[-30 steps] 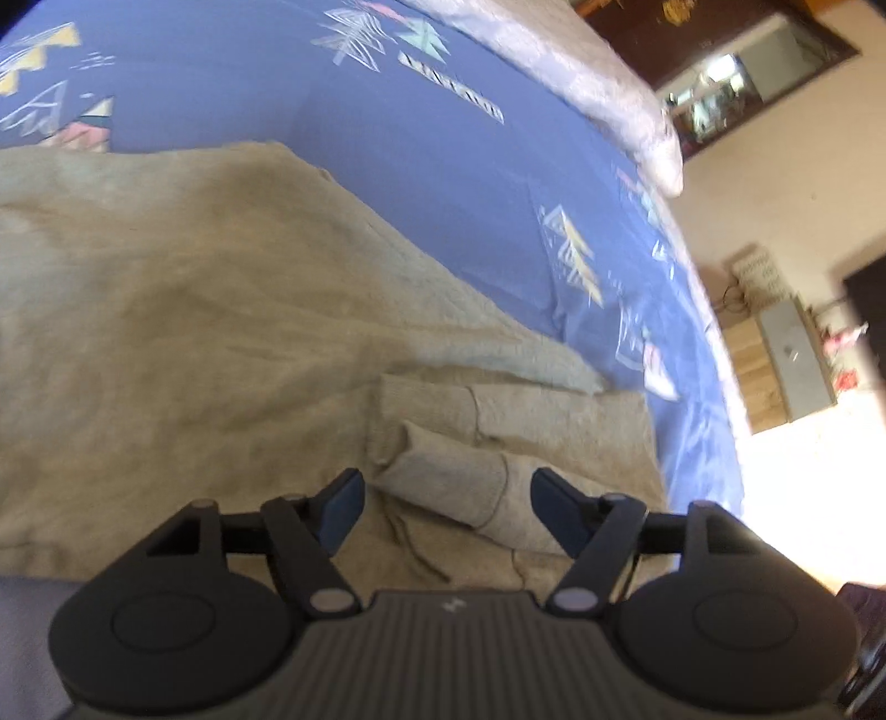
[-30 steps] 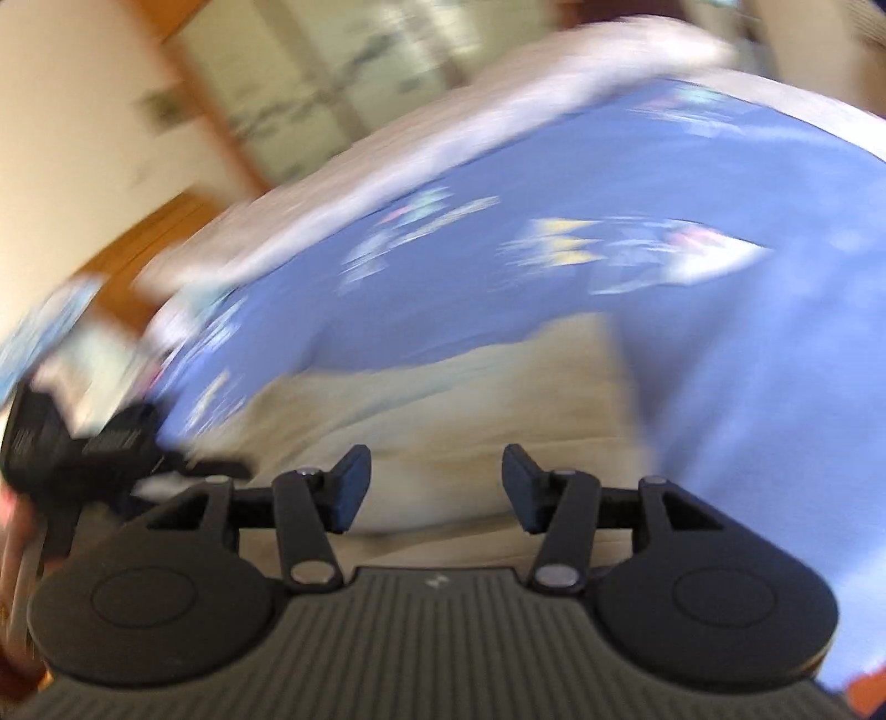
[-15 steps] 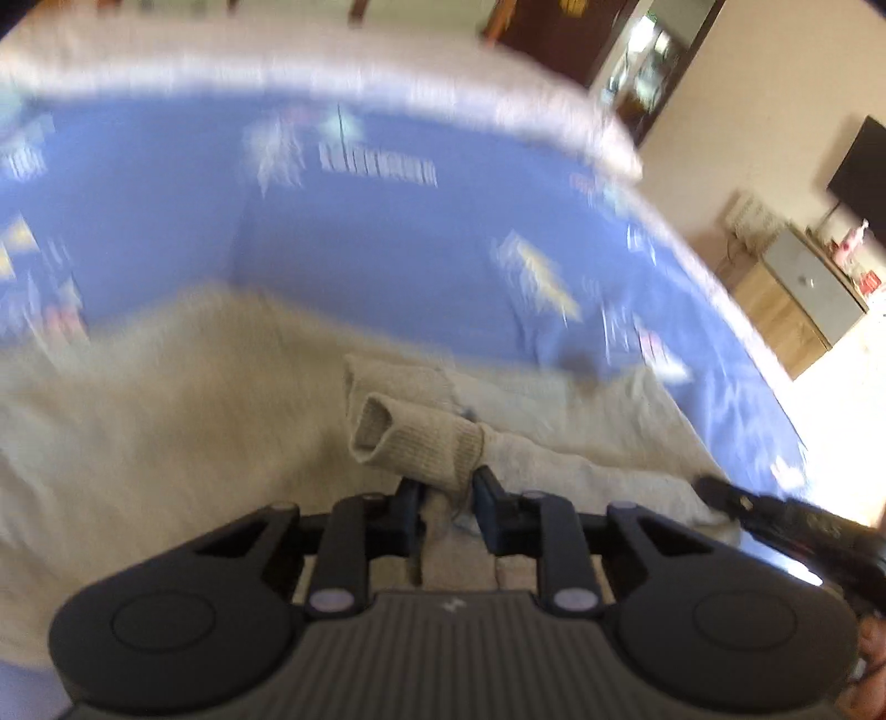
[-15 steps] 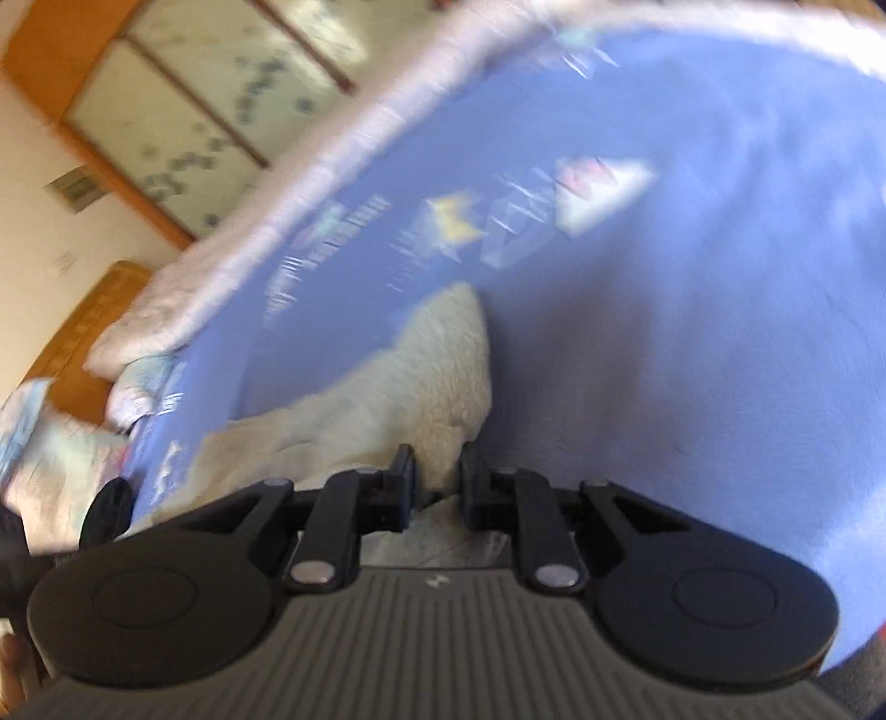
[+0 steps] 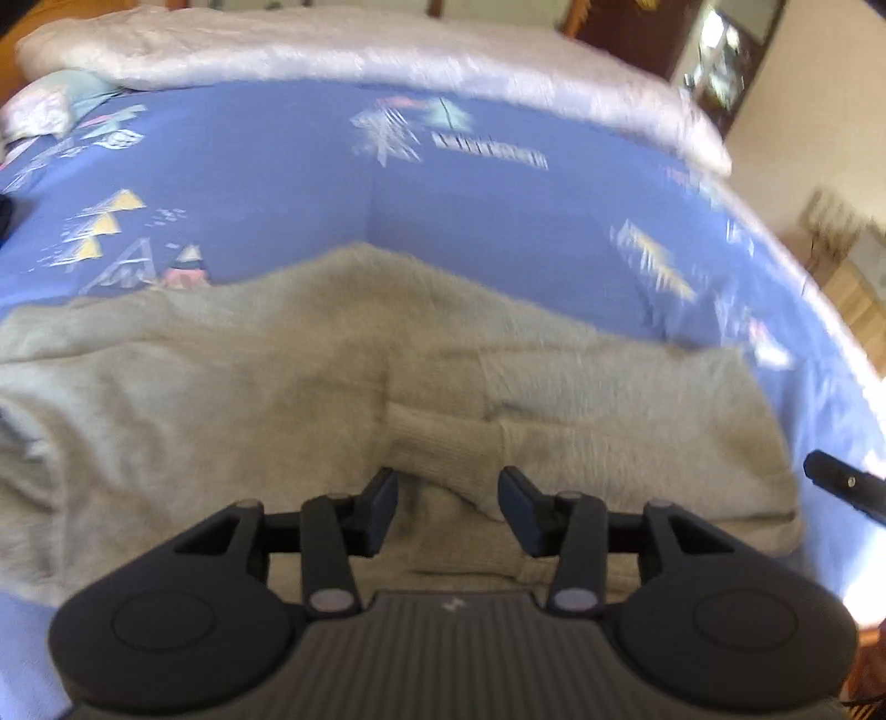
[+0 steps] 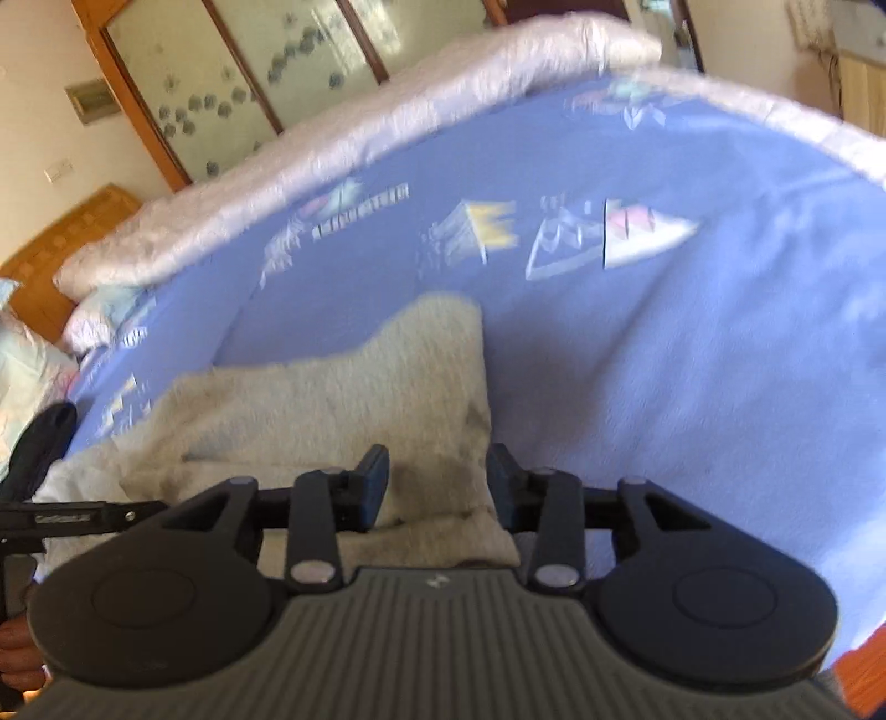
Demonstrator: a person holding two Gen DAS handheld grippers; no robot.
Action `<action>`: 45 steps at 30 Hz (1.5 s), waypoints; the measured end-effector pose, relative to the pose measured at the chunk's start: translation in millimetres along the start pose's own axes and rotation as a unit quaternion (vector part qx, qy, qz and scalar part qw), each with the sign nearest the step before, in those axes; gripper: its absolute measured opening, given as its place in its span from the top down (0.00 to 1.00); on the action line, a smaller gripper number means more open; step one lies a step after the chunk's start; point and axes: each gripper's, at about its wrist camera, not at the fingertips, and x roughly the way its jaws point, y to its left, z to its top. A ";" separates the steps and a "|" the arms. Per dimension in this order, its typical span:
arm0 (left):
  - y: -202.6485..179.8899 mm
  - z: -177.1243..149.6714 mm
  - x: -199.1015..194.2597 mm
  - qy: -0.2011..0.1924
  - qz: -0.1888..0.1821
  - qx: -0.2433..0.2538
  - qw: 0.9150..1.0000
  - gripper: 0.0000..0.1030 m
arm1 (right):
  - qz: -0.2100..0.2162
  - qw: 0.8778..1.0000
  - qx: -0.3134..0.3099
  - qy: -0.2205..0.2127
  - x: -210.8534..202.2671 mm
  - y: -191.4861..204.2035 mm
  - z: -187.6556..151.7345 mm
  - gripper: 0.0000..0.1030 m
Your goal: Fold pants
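Note:
Beige-grey pants (image 5: 288, 376) lie spread on the blue patterned bedsheet (image 5: 498, 221). A ribbed cuff (image 5: 443, 443) is folded over on top of them. My left gripper (image 5: 448, 507) hangs just short of that cuff, its jaws opening, pads clear of the cloth. In the right wrist view the pants' edge (image 6: 387, 387) ends in a corner. My right gripper (image 6: 434, 487) hovers over that edge, jaws opening, with cloth below the gap but not pinched. The other tool's tip (image 5: 841, 482) shows at the right edge.
A white quilt (image 5: 387, 50) is bunched along the bed's far side, with a pillow (image 5: 44, 105) at the left. A wardrobe with glass doors (image 6: 249, 72) stands behind. A wooden cabinet (image 5: 858, 299) is beyond the bed's right edge. A dark item (image 6: 44, 443) lies by the pants.
Half a second ago both grippers were pinched on the cloth; now both have let go and their jaws stand apart. The left view has risen and tilted back from the cuff.

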 end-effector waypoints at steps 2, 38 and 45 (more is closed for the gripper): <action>20.8 -4.5 -16.9 -0.007 -0.018 -0.033 0.999 0.58 | 0.021 1.000 -0.008 -0.020 -2.8 6.8 0.2 0.59; 202.2 30.6 10.1 -0.054 0.079 -0.141 0.985 0.94 | 0.068 0.988 -0.025 0.139 115.3 104.7 -22.4 0.70; 210.2 30.7 -39.6 -0.089 -0.009 -0.243 0.966 0.75 | 0.022 0.997 0.070 0.012 42.1 31.6 8.1 0.51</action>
